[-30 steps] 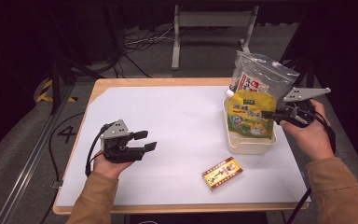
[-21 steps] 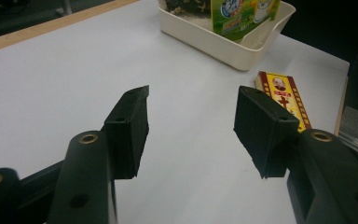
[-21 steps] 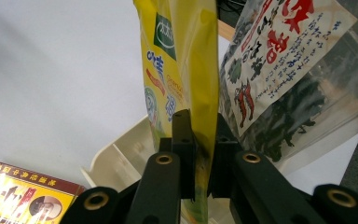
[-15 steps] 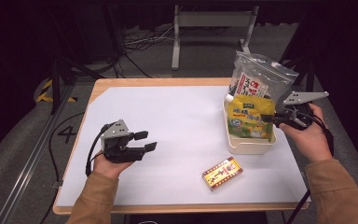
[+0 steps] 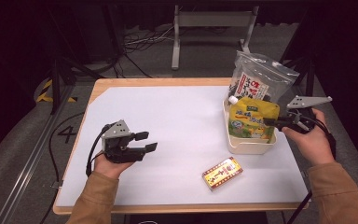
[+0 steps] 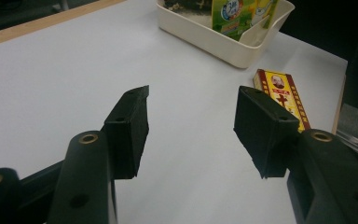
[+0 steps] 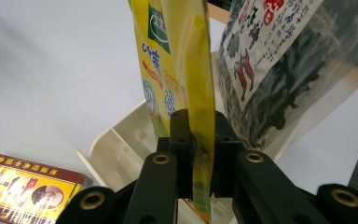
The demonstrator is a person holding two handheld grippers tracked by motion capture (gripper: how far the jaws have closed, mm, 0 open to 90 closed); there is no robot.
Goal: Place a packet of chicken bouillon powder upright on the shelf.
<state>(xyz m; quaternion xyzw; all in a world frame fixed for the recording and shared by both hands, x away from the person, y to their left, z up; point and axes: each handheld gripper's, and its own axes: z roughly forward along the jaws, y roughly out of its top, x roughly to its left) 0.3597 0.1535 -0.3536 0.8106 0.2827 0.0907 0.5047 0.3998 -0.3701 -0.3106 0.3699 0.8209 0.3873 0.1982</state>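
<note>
A yellow drink pouch with a white spout stands upright in a cream bin at the table's right side. My right gripper is shut on the pouch's right edge. In the right gripper view both pads pinch the thin pouch above the bin. A clear bag of dark dried food leans in the bin behind it. My left gripper rests at the table's left, open with nothing between its jaws.
A red and yellow box lies flat on the white tabletop in front of the bin. In the left gripper view that box lies beyond the right jaw, with the bin farther off.
My right gripper has sunk a little with the yellow pouch, which now sits lower in the bin. The left gripper has kept still.
</note>
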